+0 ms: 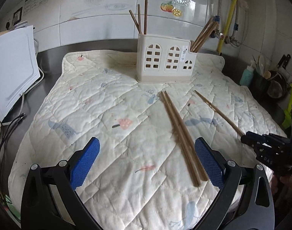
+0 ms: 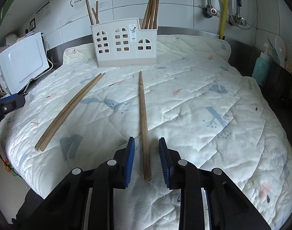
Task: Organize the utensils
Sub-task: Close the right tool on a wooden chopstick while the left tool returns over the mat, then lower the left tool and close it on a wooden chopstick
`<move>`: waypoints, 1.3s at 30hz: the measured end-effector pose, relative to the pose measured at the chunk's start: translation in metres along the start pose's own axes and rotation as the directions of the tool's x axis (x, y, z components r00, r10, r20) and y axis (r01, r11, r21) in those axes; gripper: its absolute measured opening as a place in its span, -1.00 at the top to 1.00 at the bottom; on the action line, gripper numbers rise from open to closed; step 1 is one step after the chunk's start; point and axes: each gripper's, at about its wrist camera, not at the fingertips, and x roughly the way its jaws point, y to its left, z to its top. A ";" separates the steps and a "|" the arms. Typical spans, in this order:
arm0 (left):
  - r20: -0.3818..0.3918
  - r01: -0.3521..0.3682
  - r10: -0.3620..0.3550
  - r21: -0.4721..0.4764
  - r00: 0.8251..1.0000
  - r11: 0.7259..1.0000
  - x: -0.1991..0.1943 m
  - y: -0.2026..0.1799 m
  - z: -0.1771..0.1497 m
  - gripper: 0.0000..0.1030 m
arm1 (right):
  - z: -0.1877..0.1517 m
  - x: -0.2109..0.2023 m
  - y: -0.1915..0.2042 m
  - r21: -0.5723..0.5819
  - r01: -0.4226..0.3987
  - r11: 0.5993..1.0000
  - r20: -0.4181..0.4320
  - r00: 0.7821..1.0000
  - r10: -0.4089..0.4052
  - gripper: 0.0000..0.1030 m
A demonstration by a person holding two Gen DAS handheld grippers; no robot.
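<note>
A cream house-shaped utensil holder (image 1: 165,61) (image 2: 126,42) stands at the back of a quilted mat (image 1: 107,105). Chopsticks stand in its left compartment (image 2: 94,11) and right compartment (image 2: 152,5). Two more chopstick pairs lie on the mat. My left gripper (image 1: 147,143) is open wide over the mat, and one pair (image 1: 181,134) lies just inside its right finger. My right gripper (image 2: 146,141) straddles the near end of the other pair (image 2: 144,126). Its blue pads stand close on both sides with a gap showing. The left view shows it (image 1: 247,139) at that pair's end.
A white appliance (image 1: 12,72) and loose cables (image 1: 10,122) sit left of the mat. A teal bottle (image 2: 261,69) and a dark pot of utensils (image 1: 260,84) stand to the right. Pipes and a valve (image 2: 213,11) run along the tiled wall behind.
</note>
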 end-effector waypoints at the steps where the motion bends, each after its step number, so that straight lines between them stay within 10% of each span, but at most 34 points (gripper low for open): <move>1: -0.005 -0.003 0.003 0.006 1.000 1.000 0.000 -0.002 -0.003 -0.91 | 0.000 0.000 0.000 0.000 0.002 1.000 0.000 1.000 -0.002 0.52; 39: -0.146 -0.044 0.047 0.024 0.988 0.999 0.038 -0.029 -0.025 -0.71 | -0.003 -0.001 -0.003 0.043 -0.004 0.999 0.016 1.000 0.003 0.75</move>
